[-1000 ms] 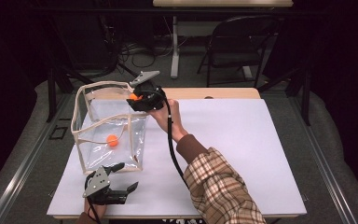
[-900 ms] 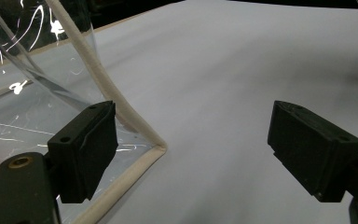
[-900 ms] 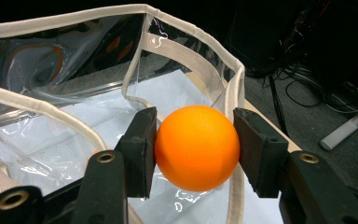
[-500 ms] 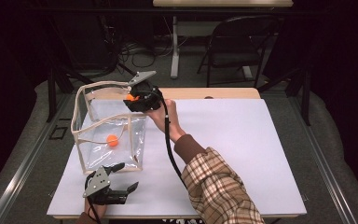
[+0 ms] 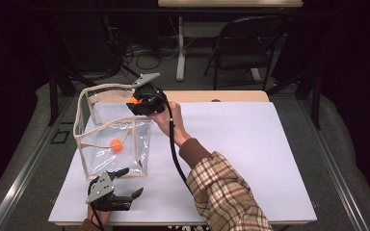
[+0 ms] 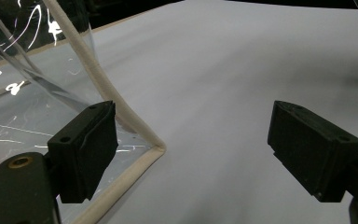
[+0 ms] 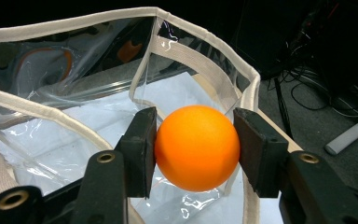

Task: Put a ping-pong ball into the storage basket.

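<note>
Orange balls: two, one (image 5: pixel 116 144) on the bag floor, one (image 7: pixel 197 147) between jaws
Clear bags: one (image 5: pixel 110 134)
Grippers: two, left (image 5: pixel 124 183), right (image 5: pixel 134 102)
Chairs: one (image 5: pixel 243 48)
Counters: one (image 5: pixel 250 144)

Lab: dark room, floor cables (image 5: pixel 142 53), folding chair (image 5: pixel 248 41).

Plaid sleeve (image 5: pixel 226 192), black cabled grippers.

The clear bag (image 5: pixel 111 139) is trimmed in beige. Inside it lies 1 orange ball (image 5: pixel 116 144); a second orange ball (image 7: pixel 197 147) sits between black jaws above it. Right of the bag, the sleeve (image 5: pixel 226 197) is tan-and-brown plaid on a white table (image 5: pixel 250 144).
</note>
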Demonstrator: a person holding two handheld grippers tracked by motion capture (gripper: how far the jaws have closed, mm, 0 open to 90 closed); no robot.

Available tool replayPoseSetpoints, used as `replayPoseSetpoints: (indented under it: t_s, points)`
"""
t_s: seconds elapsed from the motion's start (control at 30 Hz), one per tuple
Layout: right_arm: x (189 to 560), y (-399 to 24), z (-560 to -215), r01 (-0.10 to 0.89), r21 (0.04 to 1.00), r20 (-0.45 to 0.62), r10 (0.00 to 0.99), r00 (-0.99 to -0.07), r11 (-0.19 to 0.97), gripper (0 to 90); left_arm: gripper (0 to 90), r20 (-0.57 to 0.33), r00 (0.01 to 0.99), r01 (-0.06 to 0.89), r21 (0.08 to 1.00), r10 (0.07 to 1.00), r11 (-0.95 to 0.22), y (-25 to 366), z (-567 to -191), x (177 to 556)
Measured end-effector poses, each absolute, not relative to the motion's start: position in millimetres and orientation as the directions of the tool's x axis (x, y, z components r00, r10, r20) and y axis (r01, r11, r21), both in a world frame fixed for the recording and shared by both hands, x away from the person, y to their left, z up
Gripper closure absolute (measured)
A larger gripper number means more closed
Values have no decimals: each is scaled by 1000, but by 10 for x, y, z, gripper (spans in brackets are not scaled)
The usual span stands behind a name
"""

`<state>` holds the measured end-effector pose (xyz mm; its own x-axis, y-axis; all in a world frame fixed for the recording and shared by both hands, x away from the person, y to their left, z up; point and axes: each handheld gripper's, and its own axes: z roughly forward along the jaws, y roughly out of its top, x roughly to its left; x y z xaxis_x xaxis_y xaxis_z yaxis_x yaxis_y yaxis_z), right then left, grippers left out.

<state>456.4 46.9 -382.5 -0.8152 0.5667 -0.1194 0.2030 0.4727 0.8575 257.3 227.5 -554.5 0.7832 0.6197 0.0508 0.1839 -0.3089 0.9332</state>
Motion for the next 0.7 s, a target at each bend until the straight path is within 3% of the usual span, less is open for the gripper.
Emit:
replayPoseSetpoints:
  t_s: [0.7]
  points:
    - [4579, 536, -3856, 208, 853, -117, 565, -817, 478, 507, 159, 49, 785, 183, 934, 617, -308, 2270, -5545, 2574]
